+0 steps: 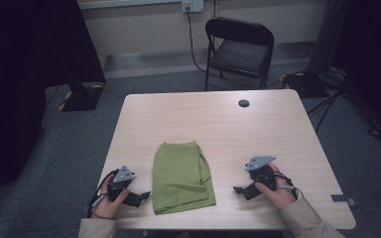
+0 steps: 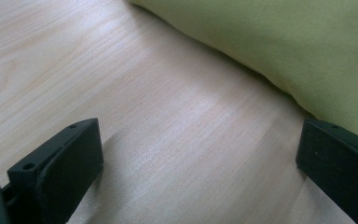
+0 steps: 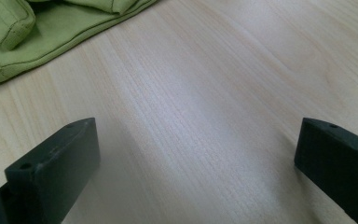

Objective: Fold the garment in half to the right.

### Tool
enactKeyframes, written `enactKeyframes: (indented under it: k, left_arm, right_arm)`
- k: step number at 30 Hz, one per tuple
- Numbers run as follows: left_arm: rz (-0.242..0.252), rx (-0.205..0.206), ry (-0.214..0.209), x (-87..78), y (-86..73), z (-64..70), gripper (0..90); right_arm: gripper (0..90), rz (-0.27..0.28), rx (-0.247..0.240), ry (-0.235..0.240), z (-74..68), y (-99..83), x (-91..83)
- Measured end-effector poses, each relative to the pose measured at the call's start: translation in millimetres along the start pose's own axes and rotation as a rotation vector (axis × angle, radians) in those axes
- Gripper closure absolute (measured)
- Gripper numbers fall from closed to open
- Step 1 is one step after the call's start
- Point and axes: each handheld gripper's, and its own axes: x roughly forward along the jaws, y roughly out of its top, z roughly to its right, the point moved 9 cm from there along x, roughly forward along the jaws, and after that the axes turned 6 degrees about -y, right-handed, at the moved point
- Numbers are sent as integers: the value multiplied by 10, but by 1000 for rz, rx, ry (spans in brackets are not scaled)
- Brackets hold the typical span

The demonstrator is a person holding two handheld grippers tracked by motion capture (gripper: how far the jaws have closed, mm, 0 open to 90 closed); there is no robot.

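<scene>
The folded green cloth [image 1: 182, 177] lay flat on the bench [image 1: 258, 129]. The left gripper [image 1: 141, 197] sat at its nine o'clock, jaws spread and empty. The right gripper [image 1: 238, 189] sat at three o'clock, equally spread.

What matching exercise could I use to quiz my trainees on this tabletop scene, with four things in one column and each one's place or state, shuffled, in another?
Things:
1. folded green fabric garment
2. black folding metal chair
3. left gripper
4. small round dark hole in the light wooden table

Places or states:
A. on the floor beyond the table's far edge
B. near the table's far edge
C. open, just left of the garment
D. lying flat between the two grippers

Pairs: 1-D, 2-A, 3-C, 4-B
</scene>
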Motion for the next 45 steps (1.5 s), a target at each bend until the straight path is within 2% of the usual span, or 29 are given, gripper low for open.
enactKeyframes:
  k: [12, 45]
  left_arm:
    - [0, -1, 1, -1, -1, 0, 0]
    - [0, -4, 5, -4, -4, 1, 0]
  right_arm:
    - [0, 0, 2, -2, 8, -10, -9]
    - [0, -5, 41, -41, 192, -156, -138]
